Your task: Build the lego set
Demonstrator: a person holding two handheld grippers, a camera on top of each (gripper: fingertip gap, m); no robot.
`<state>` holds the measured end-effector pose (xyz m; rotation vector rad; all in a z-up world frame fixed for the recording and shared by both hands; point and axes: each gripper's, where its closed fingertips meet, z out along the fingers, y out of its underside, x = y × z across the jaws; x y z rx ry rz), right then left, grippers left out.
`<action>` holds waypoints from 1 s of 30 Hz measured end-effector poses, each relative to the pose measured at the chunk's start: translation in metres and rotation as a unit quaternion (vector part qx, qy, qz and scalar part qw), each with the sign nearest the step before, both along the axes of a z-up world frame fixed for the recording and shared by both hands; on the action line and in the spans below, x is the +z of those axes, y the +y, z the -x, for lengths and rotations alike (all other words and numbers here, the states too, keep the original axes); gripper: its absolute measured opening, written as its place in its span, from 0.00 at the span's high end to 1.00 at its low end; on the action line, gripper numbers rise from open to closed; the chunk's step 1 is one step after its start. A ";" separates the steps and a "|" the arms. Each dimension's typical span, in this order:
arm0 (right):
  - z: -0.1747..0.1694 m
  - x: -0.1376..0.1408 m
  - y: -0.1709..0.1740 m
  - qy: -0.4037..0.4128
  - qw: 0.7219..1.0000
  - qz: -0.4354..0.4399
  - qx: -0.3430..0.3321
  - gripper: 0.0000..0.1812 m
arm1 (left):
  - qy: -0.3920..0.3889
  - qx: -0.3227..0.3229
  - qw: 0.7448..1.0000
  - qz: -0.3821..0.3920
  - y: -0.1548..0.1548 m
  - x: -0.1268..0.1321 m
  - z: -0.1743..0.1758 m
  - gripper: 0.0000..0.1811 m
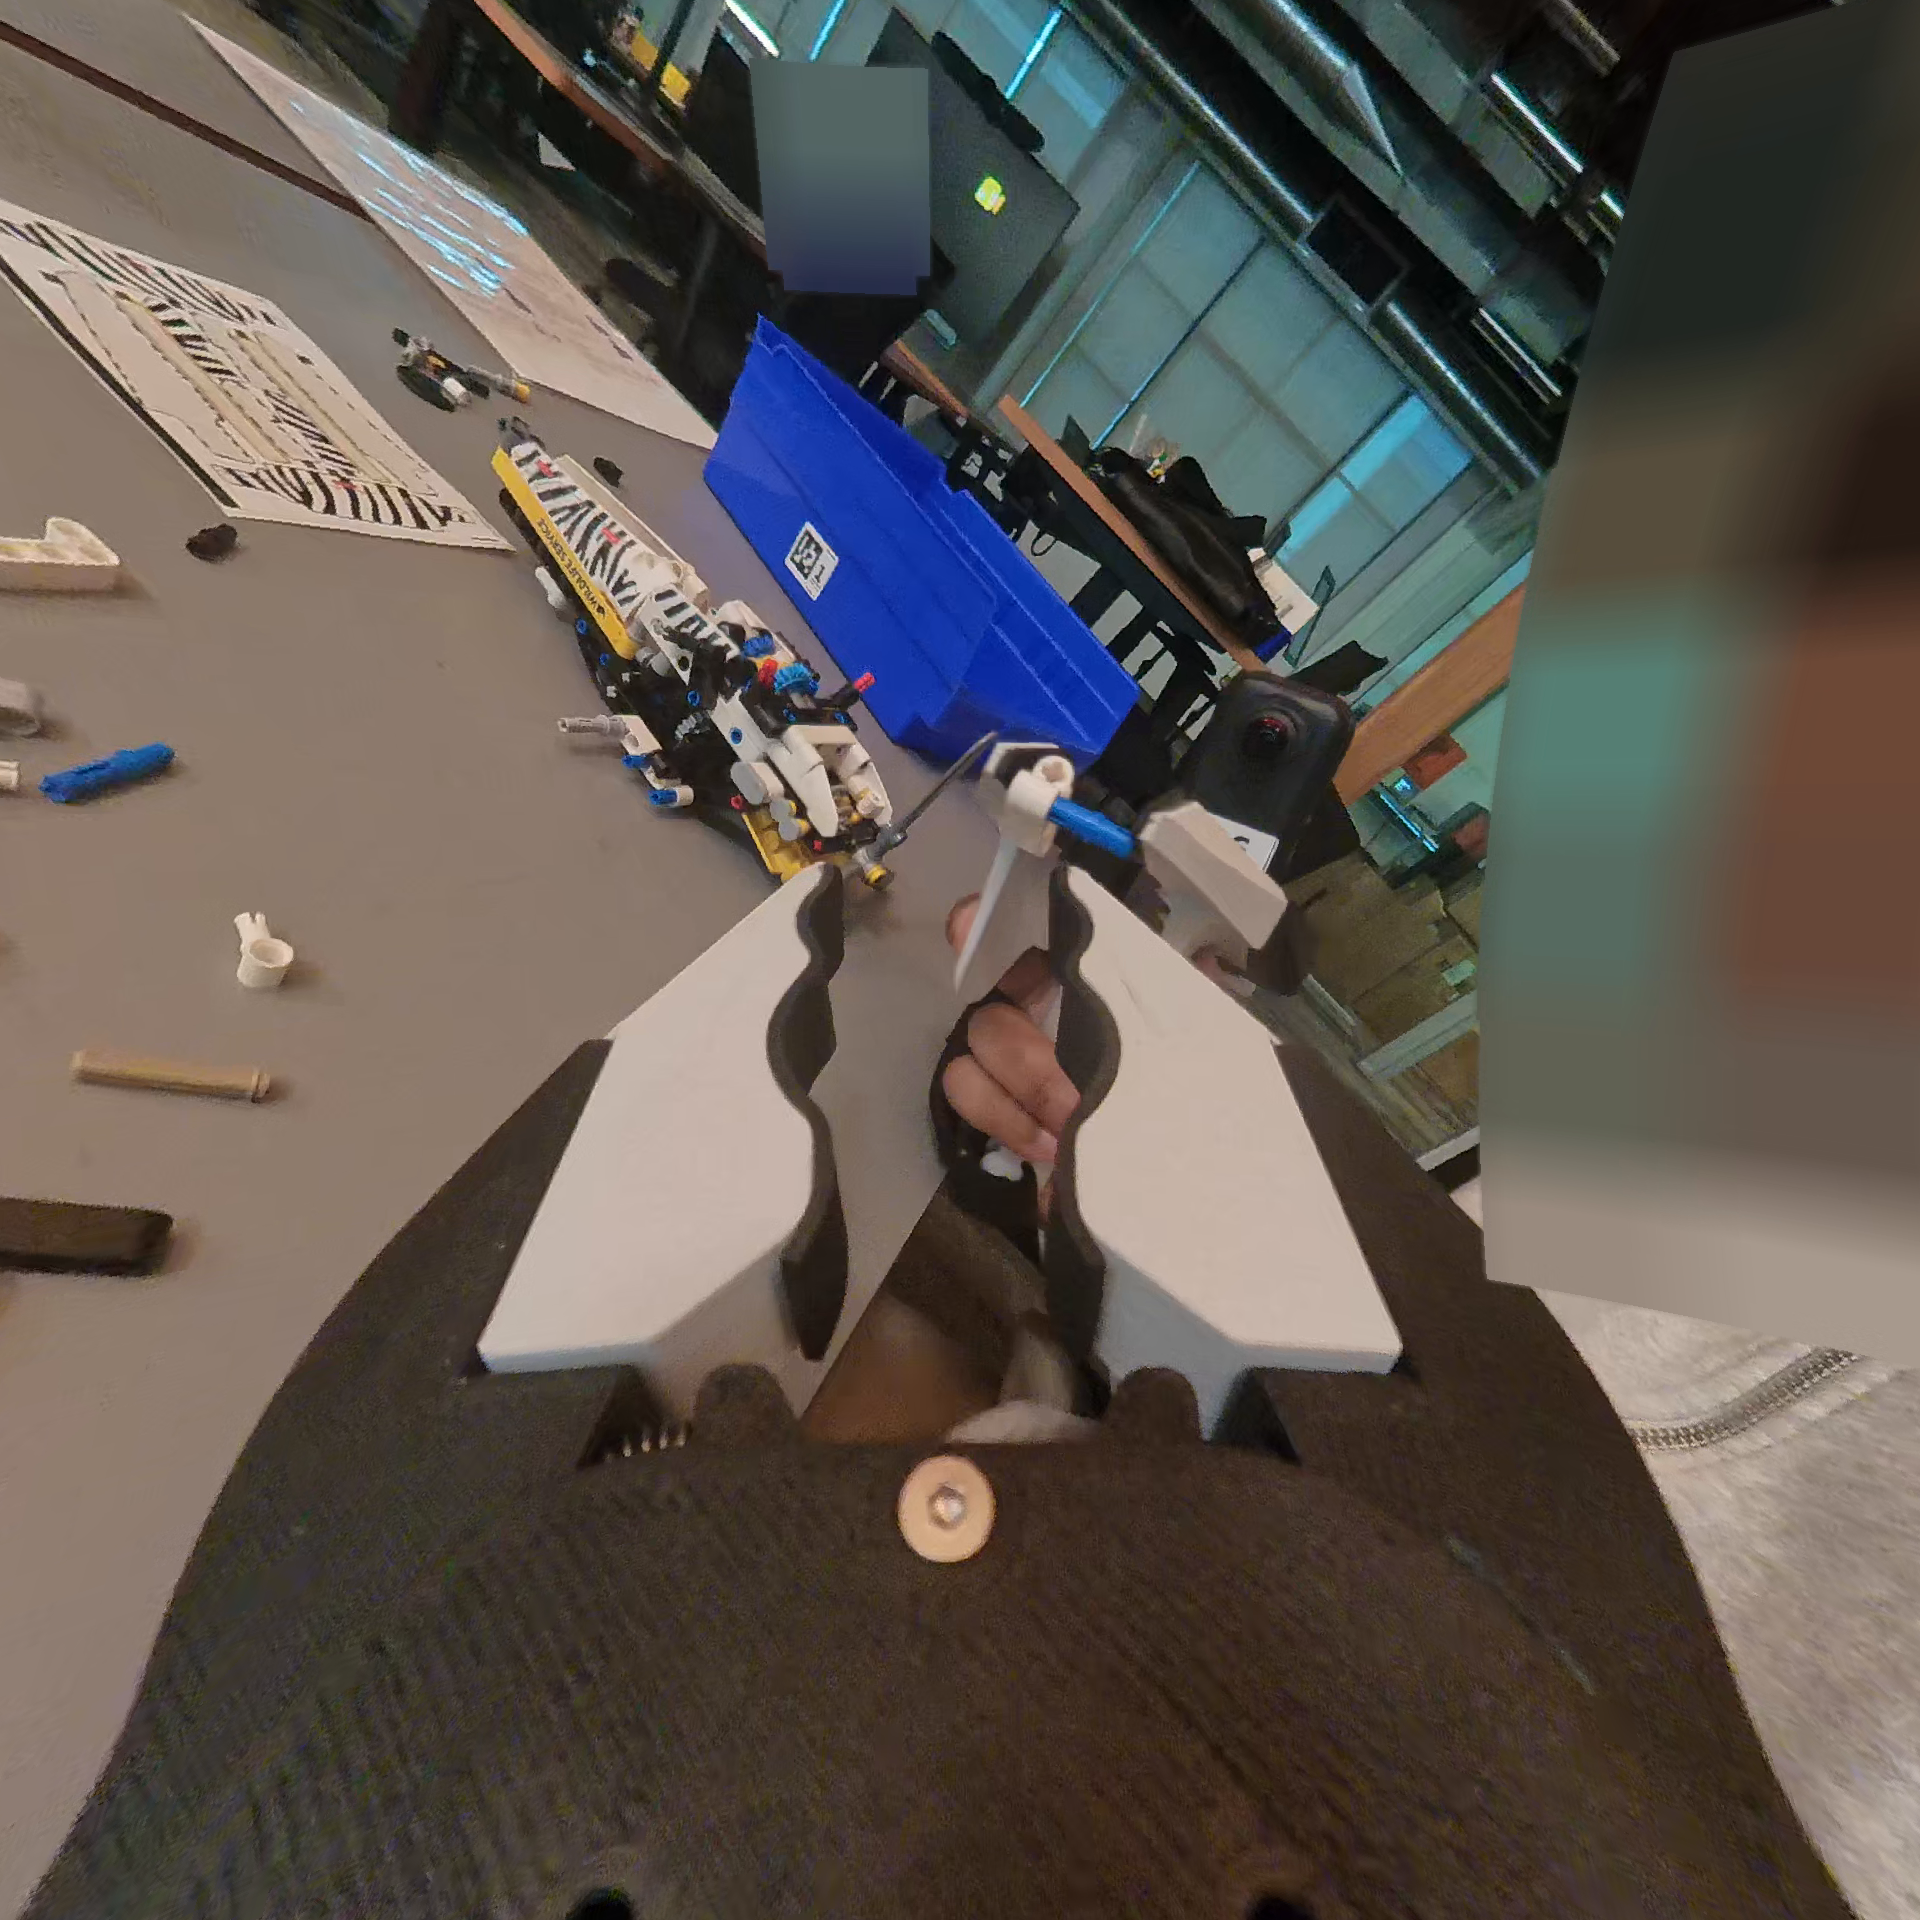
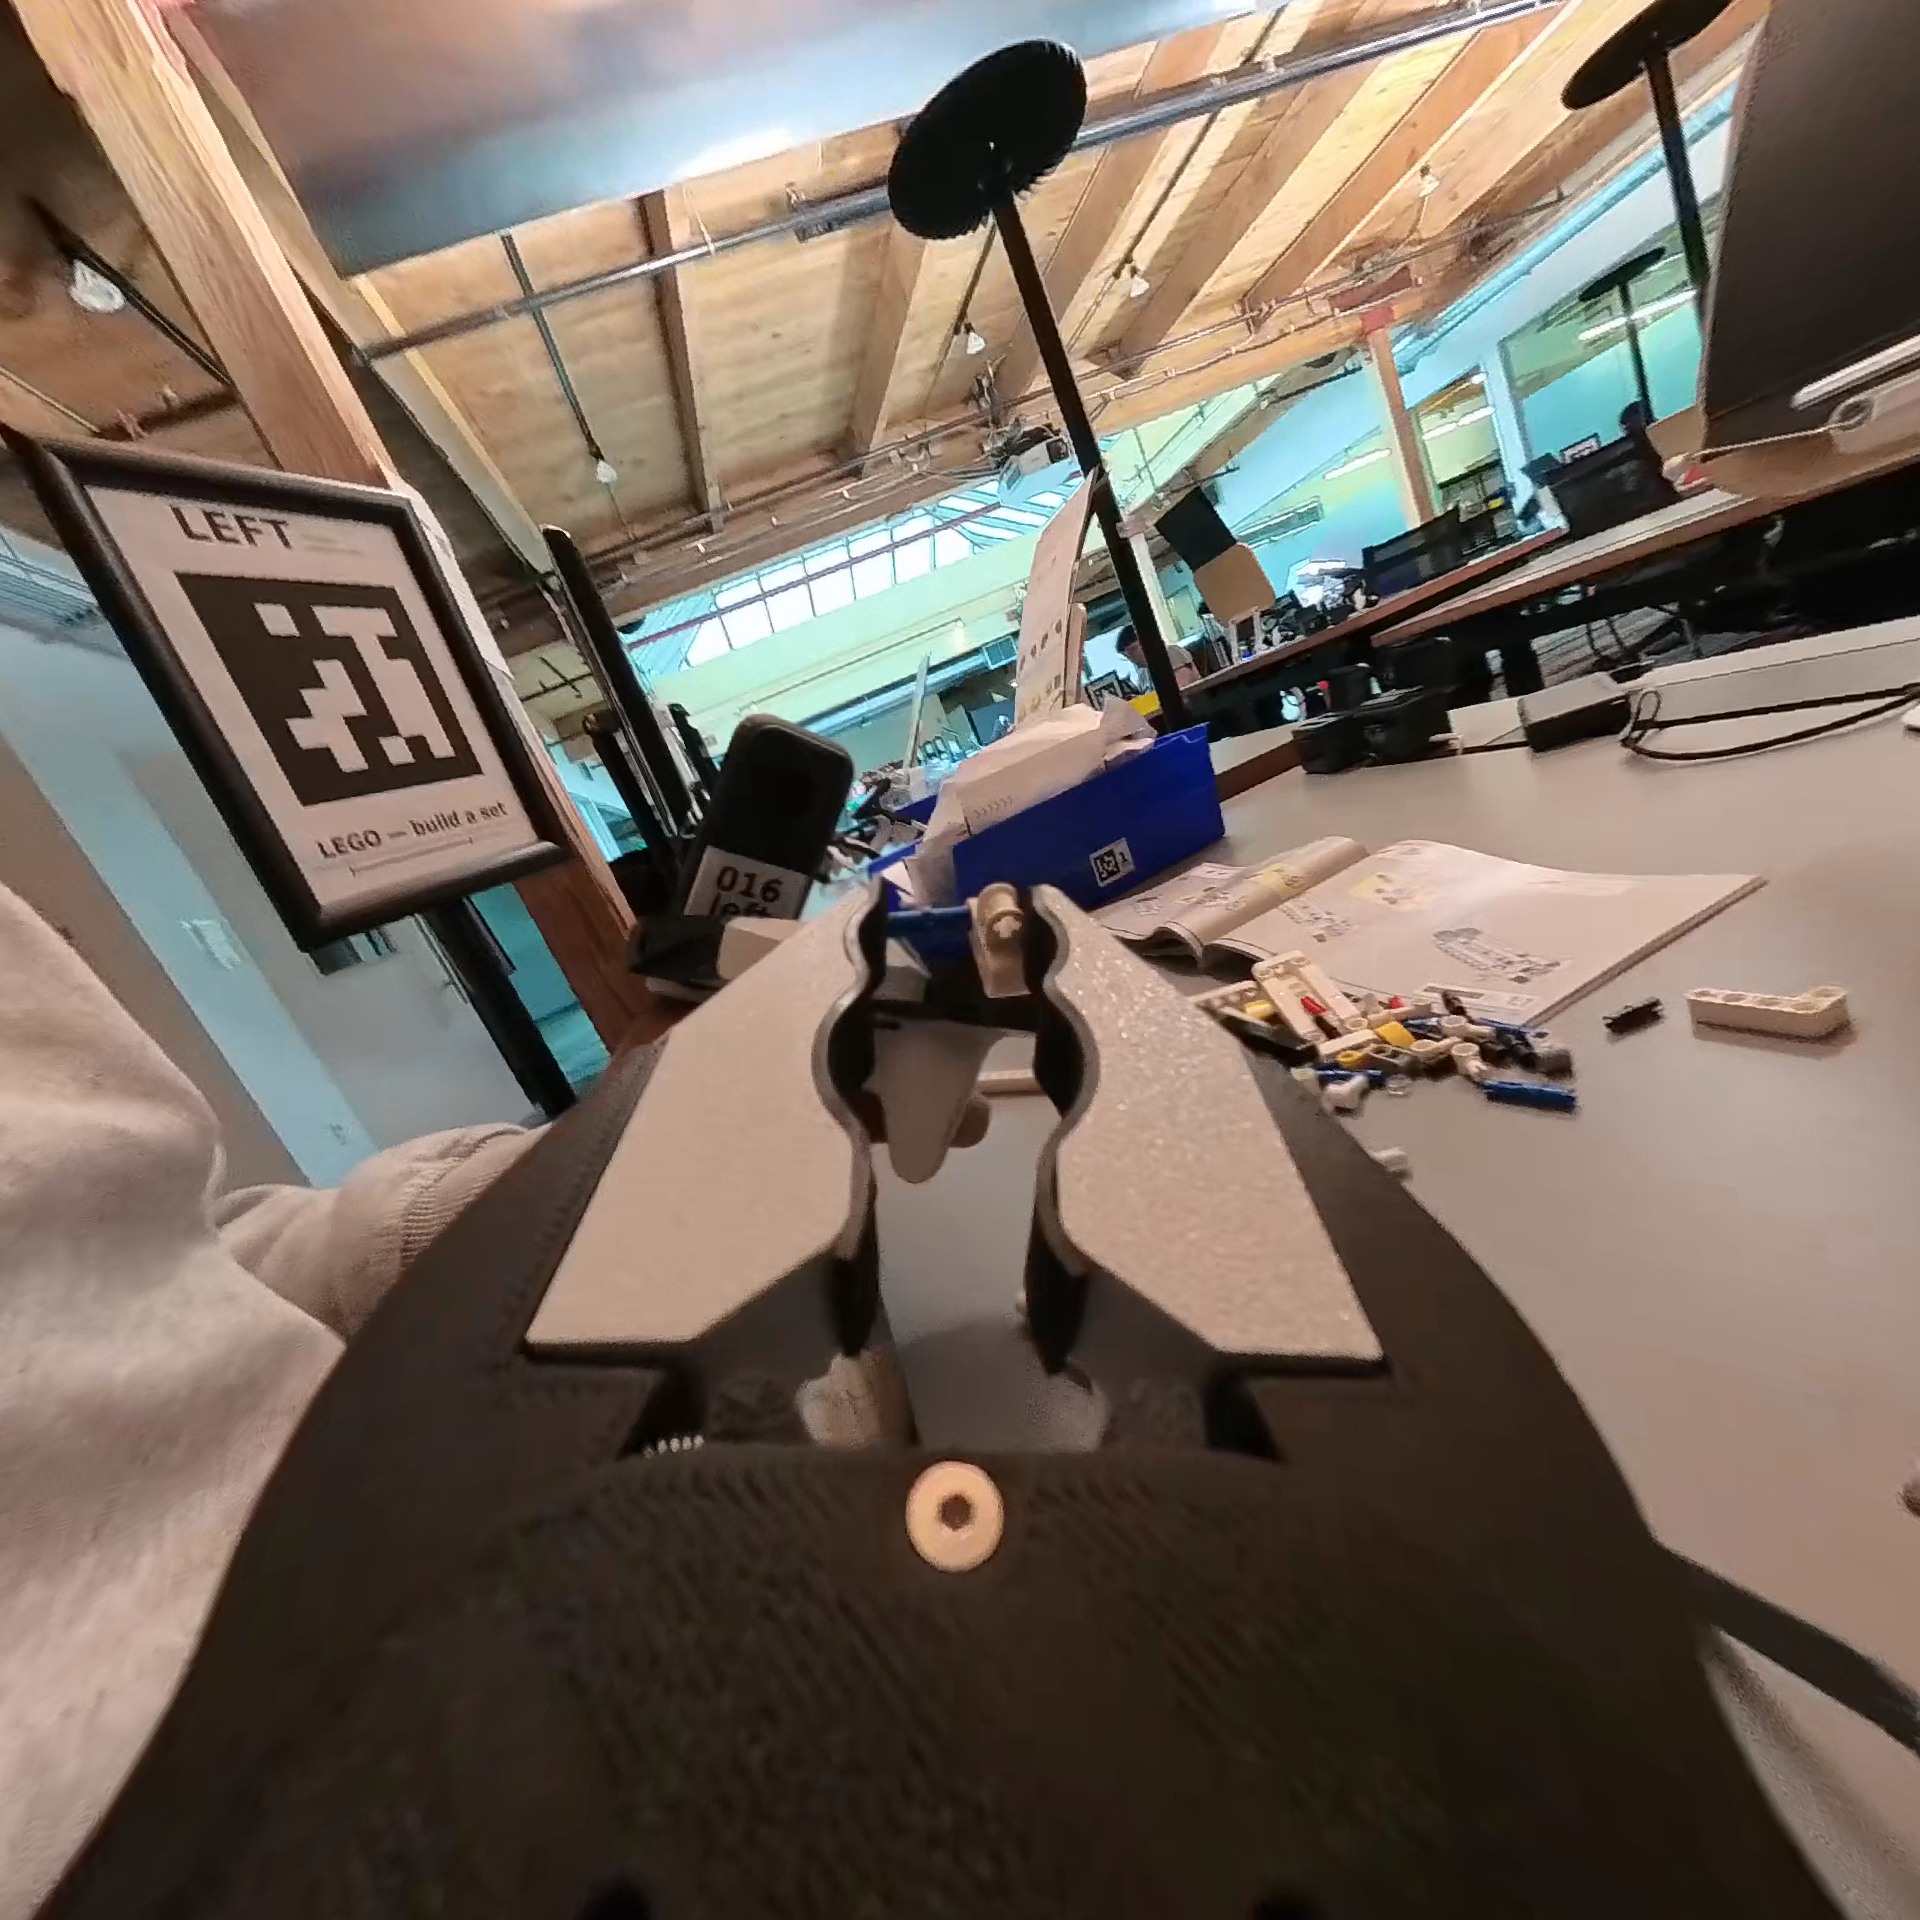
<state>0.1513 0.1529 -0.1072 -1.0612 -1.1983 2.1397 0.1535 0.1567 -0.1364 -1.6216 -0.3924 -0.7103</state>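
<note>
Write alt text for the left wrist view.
The left hand-held gripper hangs open above a grey table; beyond it, the other gripper holds a blue pin in a white connector. A zebra-striped Lego model lies before a blue bin.

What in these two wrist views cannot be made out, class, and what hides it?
- Right wrist view: how the right gripper grips the blue pin; its fingertips cover the contact.
- Left wrist view: right side; a blur patch covers it.
- Left wrist view: black flat part; cut by the left edge.
- Right wrist view: loose pile; pieces too small.
</note>
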 end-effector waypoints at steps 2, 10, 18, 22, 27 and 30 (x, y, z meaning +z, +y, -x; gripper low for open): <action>-0.001 0.003 -0.002 0.002 1.000 0.003 0.006 0.87 | -0.001 -0.001 1.000 -0.002 0.003 0.002 0.001 0.79; 0.000 -0.001 -0.007 -0.003 1.000 0.014 0.023 0.87 | -0.016 -0.006 1.000 -0.009 0.004 0.000 -0.002 0.80; 0.001 -0.002 -0.017 -0.003 0.999 0.020 0.044 0.87 | -0.008 0.003 1.000 -0.014 -0.005 0.000 -0.001 0.81; 0.001 -0.003 -0.021 -0.006 0.998 0.033 0.059 0.87 | -0.007 0.006 1.000 -0.016 -0.008 0.000 -0.001 0.81; 0.001 -0.004 -0.022 -0.007 0.997 0.036 0.063 0.87 | 0.001 0.011 1.000 -0.015 -0.010 -0.001 0.000 0.81; 0.002 -0.005 -0.022 -0.009 0.997 0.037 0.063 0.87 | 0.000 0.012 1.000 -0.016 -0.011 -0.002 0.001 0.81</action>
